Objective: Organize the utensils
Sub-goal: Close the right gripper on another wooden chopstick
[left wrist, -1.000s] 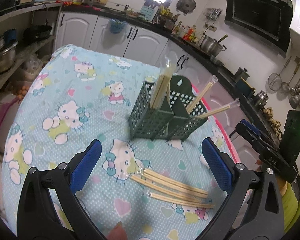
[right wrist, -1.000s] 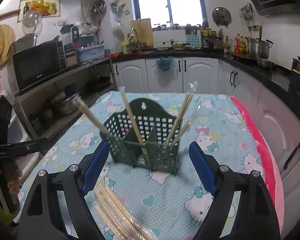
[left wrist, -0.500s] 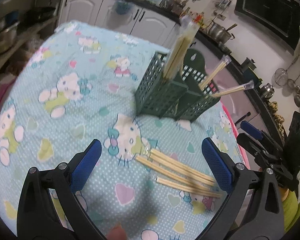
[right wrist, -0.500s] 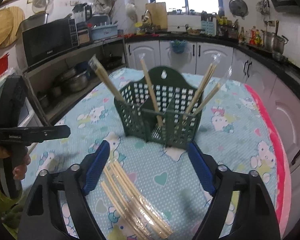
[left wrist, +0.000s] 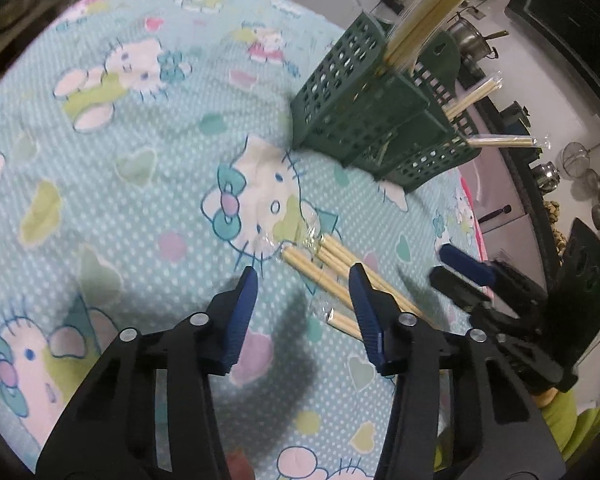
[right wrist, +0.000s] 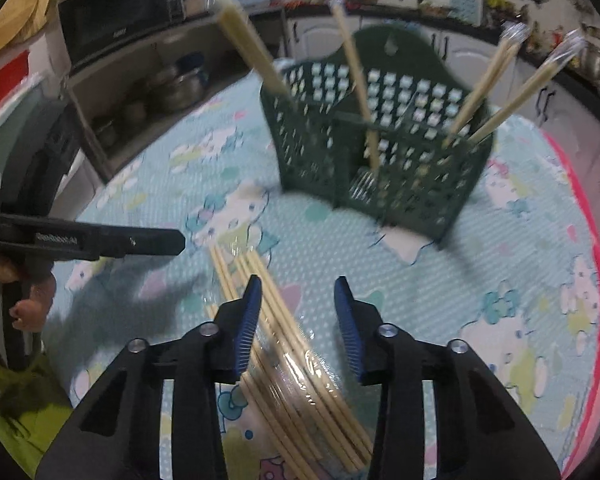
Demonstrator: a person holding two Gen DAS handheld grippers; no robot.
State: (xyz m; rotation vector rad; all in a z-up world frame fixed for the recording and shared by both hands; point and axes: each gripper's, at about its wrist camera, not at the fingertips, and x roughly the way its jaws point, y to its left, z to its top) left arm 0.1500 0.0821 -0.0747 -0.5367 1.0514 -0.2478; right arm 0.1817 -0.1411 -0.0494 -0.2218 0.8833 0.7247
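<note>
In the left wrist view, the left tool [left wrist: 302, 276], its jaws just narrowed but clamping nothing, hangs at lower centre over the wrapped chopsticks [left wrist: 332, 264] on the worktop [left wrist: 112, 184], the green holder [left wrist: 364, 120] at upper right. In the right wrist view, the right tool [right wrist: 298, 286], likewise just narrowed and released, straddles chopsticks at bottom centre.

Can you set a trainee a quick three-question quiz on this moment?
1. True or false: wrapped chopsticks lie loose on the tablecloth.
2. What colour is the utensil basket?
A red
B green
C white
3. The jaws of the left gripper and right gripper have just been closing. Does either grip anything?

Key:
1. True
2. B
3. No, both hang over the chopsticks, pads clear.
</note>
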